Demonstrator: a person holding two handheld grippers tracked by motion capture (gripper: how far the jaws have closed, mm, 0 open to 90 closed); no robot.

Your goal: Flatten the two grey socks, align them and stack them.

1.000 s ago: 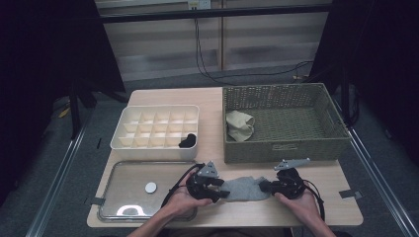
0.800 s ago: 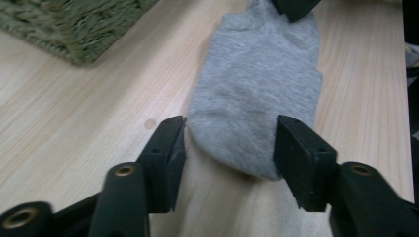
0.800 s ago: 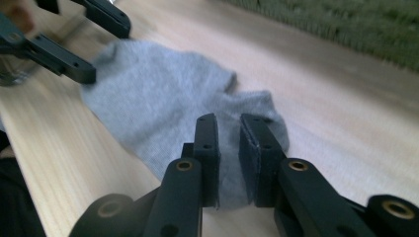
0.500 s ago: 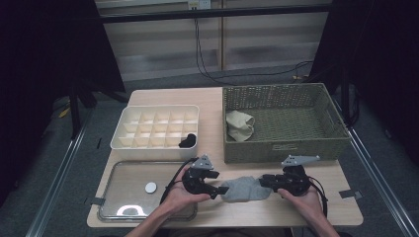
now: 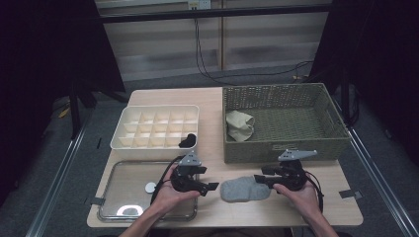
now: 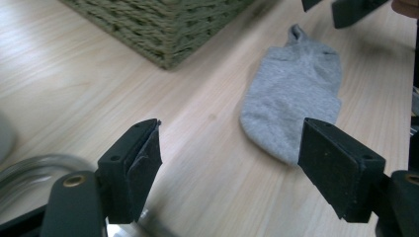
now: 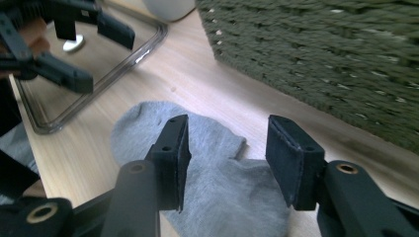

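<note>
The wicker basket (image 5: pixel 286 143) holds one beige sock (image 5: pixel 239 125); the compartment tray (image 5: pixel 129 143) holds one black item (image 5: pixel 187 141) (near-right cell). Left tool (image 5: pixel 210 186) and right tool (image 5: pixel 260 178) both stand apart, flanking the grey sock (image 5: pixel 243 190).

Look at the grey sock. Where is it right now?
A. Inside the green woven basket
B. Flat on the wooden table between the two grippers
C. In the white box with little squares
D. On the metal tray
B: the grey sock lies flat on the wooden table, between the left gripper and the right gripper, in front of the green woven basket, and both grippers are open.
</note>
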